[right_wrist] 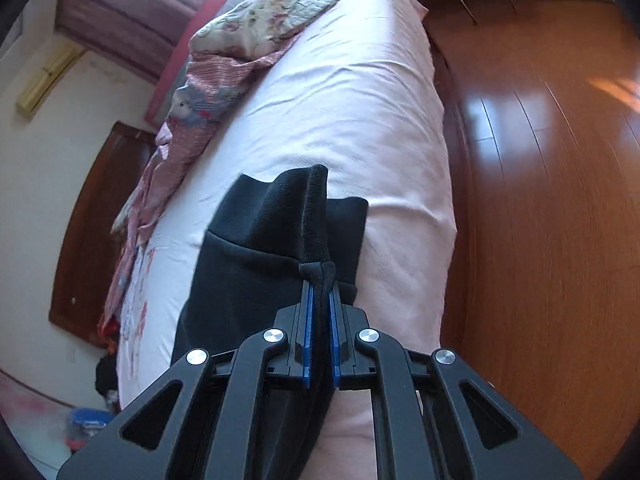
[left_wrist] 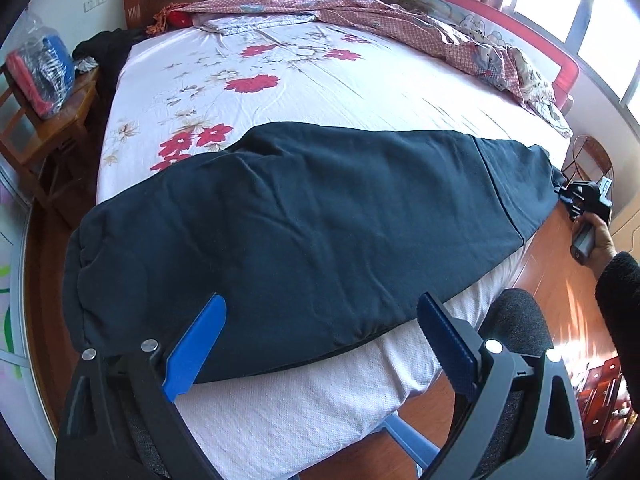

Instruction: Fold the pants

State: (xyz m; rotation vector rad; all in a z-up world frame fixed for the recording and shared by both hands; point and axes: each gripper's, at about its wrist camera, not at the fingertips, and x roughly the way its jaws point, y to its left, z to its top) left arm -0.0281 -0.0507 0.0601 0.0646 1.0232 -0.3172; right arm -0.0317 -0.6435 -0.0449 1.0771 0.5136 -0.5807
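Dark navy pants [left_wrist: 304, 232] lie folded lengthwise across the near edge of the bed [left_wrist: 280, 92], from the left to the far right. My left gripper [left_wrist: 320, 320] is open, its blue fingers spread just above the pants' near edge, holding nothing. My right gripper [right_wrist: 319, 280] is shut on the ribbed cuff end of the pants [right_wrist: 276, 240] at the bed's edge. It also shows in the left wrist view [left_wrist: 564, 196] at the far right, held by a hand, pinching that end.
The bed has a white floral sheet. A crumpled pink quilt [left_wrist: 420, 24] lies along its far side by a red rail [left_wrist: 568, 72]. A wooden nightstand [left_wrist: 48, 128] with a plastic bag stands at the left. Polished wood floor [right_wrist: 540, 160] lies beside the bed.
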